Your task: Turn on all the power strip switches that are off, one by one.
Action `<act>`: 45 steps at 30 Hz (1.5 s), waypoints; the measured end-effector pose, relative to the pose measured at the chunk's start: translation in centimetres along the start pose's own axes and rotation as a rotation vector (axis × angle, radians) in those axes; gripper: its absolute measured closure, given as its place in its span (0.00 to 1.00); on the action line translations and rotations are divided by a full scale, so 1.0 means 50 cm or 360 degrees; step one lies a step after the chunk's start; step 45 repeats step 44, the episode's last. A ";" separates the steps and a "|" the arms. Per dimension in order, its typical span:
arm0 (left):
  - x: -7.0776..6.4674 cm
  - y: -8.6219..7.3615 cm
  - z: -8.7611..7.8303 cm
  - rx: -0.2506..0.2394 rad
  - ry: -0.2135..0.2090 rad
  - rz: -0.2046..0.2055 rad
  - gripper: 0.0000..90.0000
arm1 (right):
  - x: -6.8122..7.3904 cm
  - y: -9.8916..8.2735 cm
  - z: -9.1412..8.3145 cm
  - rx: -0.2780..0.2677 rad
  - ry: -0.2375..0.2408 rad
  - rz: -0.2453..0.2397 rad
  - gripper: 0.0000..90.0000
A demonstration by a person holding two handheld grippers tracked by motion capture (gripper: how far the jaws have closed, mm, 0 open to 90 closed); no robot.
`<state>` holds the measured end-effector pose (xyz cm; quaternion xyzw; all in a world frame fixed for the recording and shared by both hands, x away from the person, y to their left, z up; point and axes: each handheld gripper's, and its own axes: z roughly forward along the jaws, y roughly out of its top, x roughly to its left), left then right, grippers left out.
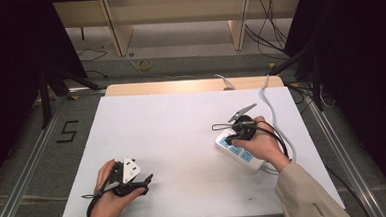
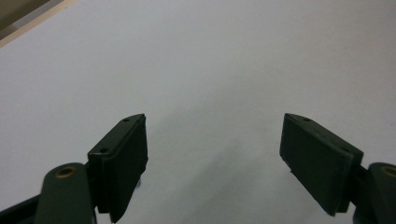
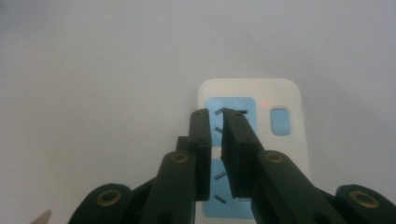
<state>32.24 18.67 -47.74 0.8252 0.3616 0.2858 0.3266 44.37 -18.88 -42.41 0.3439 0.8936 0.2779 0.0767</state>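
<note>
A white power strip (image 1: pixel 239 153) lies on the white counter (image 1: pixel 182 139), toward the counter's right side, set on a slant. Its face carries pale blue socket panels. In the right claw view a small red light (image 3: pixel 265 103) glows at the strip's far end, just beside a blue switch (image 3: pixel 280 121).

The right claw (image 1: pixel 246 132) sits directly above the power strip, held by the person's right hand (image 1: pixel 260 144), which covers the strip's middle. In the right claw view the right claw's jaws are pressed almost together over the farthest blue socket panel (image 3: pixel 232 116); only a thin gap is left between them, with nothing seen in it. Whether the tips touch the strip cannot be told.

The strip's white cable (image 1: pixel 273 109) runs from behind the hand, loops to the right of the strip, and climbs away past the counter's far edge. A black cable (image 1: pixel 277 134) from the right claw curves over the same side of the strip.

Well to the left of the power strip, near the counter's front edge, the left hand (image 1: pixel 108 193) holds the left claw (image 1: pixel 147 180) low over bare counter. In the left claw view the left claw (image 2: pixel 215 154) is spread wide, with only white surface between the jaws.
</note>
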 end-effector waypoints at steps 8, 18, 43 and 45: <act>0.002 -0.001 -0.001 0.0004 0.0007 -0.0003 0.26 | 0.031 -0.034 -0.006 -0.0137 0.0069 -0.0047 0.78; 0.004 -0.002 0.000 0.0008 0.0001 -0.0012 0.26 | 0.068 -0.078 -0.022 -0.0312 0.0100 -0.0154 0.64; 0.005 -0.004 0.007 0.0015 -0.0027 -0.0040 0.25 | 0.117 -0.173 -0.018 -0.0474 0.0149 -0.0180 0.52; 0.005 -0.004 0.009 0.0018 -0.0033 -0.0049 0.24 | 0.117 -0.174 -0.018 -0.0479 0.0150 -0.0179 0.51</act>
